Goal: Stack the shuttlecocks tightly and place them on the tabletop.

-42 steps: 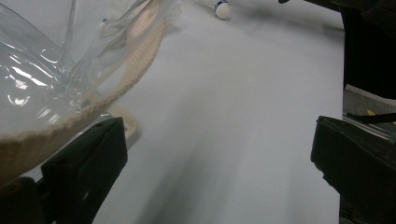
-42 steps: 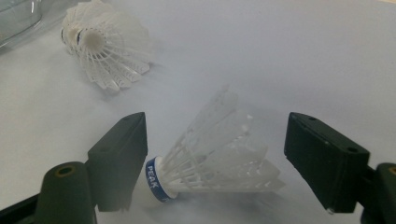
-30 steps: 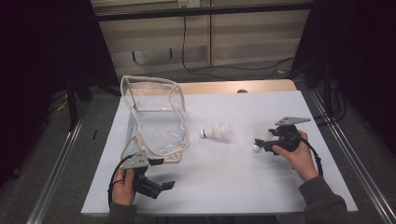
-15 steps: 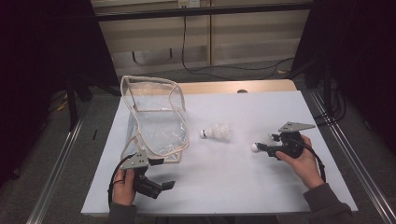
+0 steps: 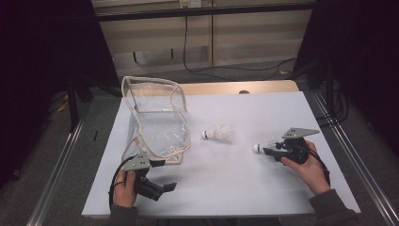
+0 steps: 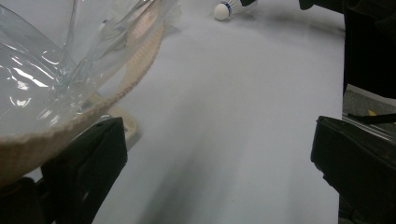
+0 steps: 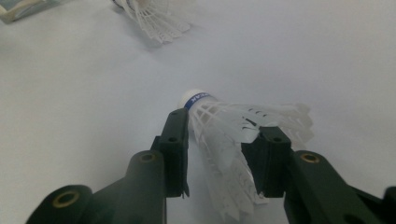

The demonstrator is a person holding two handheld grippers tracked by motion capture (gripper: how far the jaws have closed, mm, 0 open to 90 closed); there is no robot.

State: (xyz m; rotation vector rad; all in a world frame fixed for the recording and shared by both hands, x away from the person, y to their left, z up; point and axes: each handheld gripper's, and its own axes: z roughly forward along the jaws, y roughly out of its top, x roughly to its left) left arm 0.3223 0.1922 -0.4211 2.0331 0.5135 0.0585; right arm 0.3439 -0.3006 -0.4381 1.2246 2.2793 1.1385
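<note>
The right gripper (image 5: 269, 149) has just been closing its jaws on a white feathered shuttlecock with a blue-banded cork (image 7: 233, 128), now pinched by its skirt at the right of the white table (image 5: 244, 188). A second white shuttlecock (image 5: 220, 133) lies mid-table. The clear plastic pouch with beige trim (image 5: 157, 120) at the left waits, and nothing looks packed yet. The left gripper (image 5: 160, 188) rests near it, jaws wide and empty

clear bag (image 5: 157, 120) on worktop (image 5: 235, 188) just ahead of left gripper (image 5: 155, 176), shuttlecock (image 7: 224, 135) between right gripper (image 7: 219, 154) jaws, second shuttlecock (image 5: 219, 133) beyond it toward the bag
</note>
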